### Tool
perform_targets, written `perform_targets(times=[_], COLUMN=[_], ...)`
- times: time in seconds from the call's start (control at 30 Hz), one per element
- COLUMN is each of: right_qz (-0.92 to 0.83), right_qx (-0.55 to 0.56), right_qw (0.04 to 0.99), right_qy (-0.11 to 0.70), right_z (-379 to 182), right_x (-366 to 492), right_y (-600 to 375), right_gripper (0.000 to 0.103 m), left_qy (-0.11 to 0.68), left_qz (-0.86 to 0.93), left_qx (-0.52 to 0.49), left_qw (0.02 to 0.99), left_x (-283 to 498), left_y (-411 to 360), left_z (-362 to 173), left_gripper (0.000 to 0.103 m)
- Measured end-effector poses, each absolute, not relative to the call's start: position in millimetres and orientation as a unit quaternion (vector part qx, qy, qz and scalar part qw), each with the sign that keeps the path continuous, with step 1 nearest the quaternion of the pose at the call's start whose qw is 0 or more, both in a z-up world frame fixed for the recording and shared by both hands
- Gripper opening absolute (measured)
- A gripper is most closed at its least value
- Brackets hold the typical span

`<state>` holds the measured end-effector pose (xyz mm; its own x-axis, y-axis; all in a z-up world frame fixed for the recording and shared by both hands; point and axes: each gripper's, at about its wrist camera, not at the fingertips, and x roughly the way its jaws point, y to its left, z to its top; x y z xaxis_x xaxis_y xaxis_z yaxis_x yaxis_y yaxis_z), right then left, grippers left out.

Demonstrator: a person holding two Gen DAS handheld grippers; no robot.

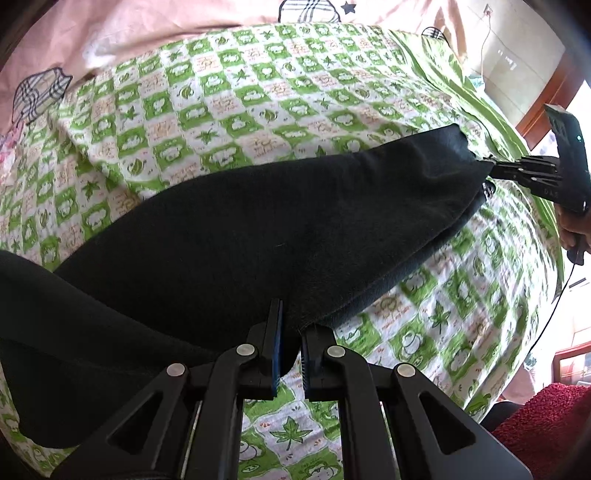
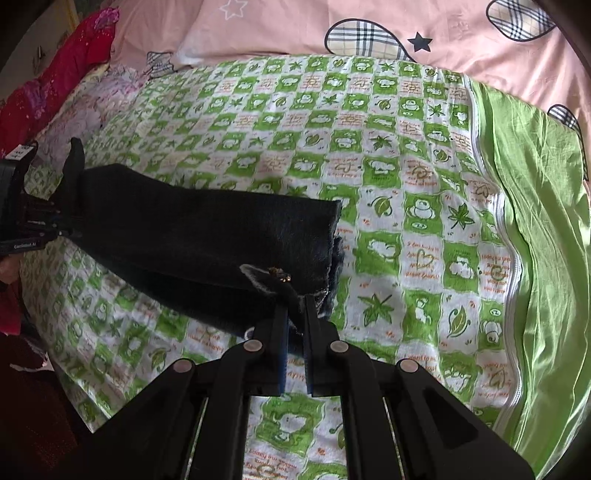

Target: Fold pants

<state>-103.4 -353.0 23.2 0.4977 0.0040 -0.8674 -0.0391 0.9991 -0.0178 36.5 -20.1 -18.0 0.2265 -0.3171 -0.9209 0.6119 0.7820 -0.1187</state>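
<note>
Black pants (image 1: 258, 229) stretch across a green-and-white checked bedspread (image 1: 258, 92), folded into a long band. My left gripper (image 1: 291, 332) is shut on the near edge of the pants, the cloth pinched between its blue pads. At the far right of the left wrist view, my right gripper (image 1: 493, 164) pinches the other end. In the right wrist view the pants (image 2: 192, 236) hang from my right gripper (image 2: 297, 306), which is shut on a corner near the frayed hem. The left gripper (image 2: 68, 225) holds the far end at the left edge.
A pink quilt (image 2: 406, 26) with plaid shapes lies at the back of the bed. A plain green border (image 2: 535, 206) runs along the bedspread's right side. Red cloth (image 2: 55, 74) lies at the left, and a red textured fabric (image 1: 543, 424) sits at the lower right.
</note>
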Motion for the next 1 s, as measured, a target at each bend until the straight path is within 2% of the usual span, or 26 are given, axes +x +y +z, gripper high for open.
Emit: perform_targets(times=[0.2, 0.27, 0.33, 0.37, 0.47, 0.5, 0.53, 0.67, 1.0], right_qz=[-0.022, -0.033, -0.041, -0.045, -0.059, -0.06, -0.057, -0.026, 0.133], right_qx=[-0.014, 0.0, 0.018, 0.023, 0.039, 0.047, 0.059, 0.09, 0.079], right_qw=[0.842, 0.84, 0.845, 0.848, 0.865, 0.873, 0.878, 0.888, 0.867], right_qy=[0.539, 0.542, 0.532, 0.527, 0.496, 0.481, 0.472, 0.45, 0.474], right_z=[2.6, 3.2, 11.0, 14.8, 31.1, 37.1, 41.1, 49.9, 26.2], right_x=[-104.7, -107.5, -112.8, -115.7, -122.4, -123.2, -121.6, -109.0, -36.7], right_y=[-354.8, -357.7, -359.7, -360.8, -358.2, -355.6, -351.8, -329.7, -208.0], right_gripper=[0.01, 0.01, 0.011, 0.016, 0.051, 0.053, 0.053, 0.053, 0.053], left_qy=[0.562, 0.567, 0.575, 0.578, 0.581, 0.583, 0.586, 0.595, 0.619], left_qz=[-0.29, -0.288, -0.284, -0.282, -0.267, -0.259, -0.25, -0.2, -0.055], left_qx=[0.144, 0.143, 0.136, 0.127, 0.106, 0.098, 0.091, 0.041, -0.071], left_qw=[0.761, 0.759, 0.755, 0.755, 0.762, 0.764, 0.765, 0.778, 0.78], left_x=[31.4, 27.9, 23.4, 21.5, 16.2, 15.3, 14.5, 19.4, 85.0], left_y=[-20.2, -16.6, -10.0, -6.5, 9.9, 16.5, 21.5, 55.7, 128.8], left_z=[-32.4, -35.0, -36.0, -35.1, -27.6, -24.9, -22.5, -11.4, 15.6], left_gripper=[0.017, 0.025, 0.037, 0.04, 0.046, 0.049, 0.054, 0.056, 0.074])
